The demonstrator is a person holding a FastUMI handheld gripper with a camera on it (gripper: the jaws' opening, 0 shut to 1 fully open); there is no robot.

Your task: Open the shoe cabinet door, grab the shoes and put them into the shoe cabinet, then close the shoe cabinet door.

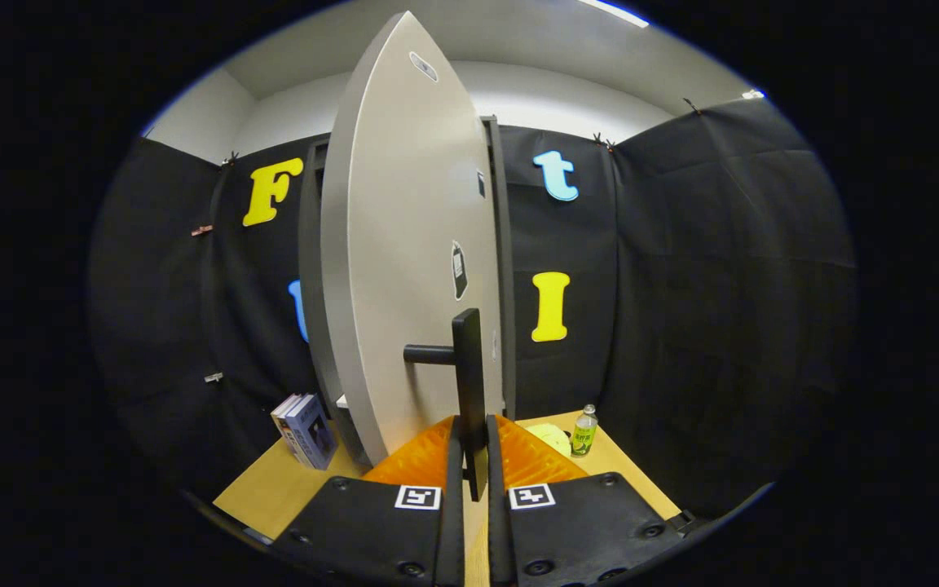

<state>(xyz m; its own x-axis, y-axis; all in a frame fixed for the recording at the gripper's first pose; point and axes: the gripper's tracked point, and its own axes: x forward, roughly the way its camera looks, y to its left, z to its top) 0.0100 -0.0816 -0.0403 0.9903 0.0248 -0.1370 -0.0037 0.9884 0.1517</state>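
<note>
The shoe cabinet door [404, 244] stands edge-on just ahead of the hand-held gripper [473, 456], on the surface [274, 489]. The door's handle [468, 383] lies between the gripper's fingers, which are closed on it. Left of the door stand two books [305, 430]; right of the door, a bottle [584, 430]. Behind the door hangs the booth wall [681, 285].

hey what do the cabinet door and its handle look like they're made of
Cabinet door: probably painted or laminated board, or metal; smooth, matte light grey. Handle, clamped between the gripper fingers: likely metal or plastic, a plain matte black bar on a round post.
</note>
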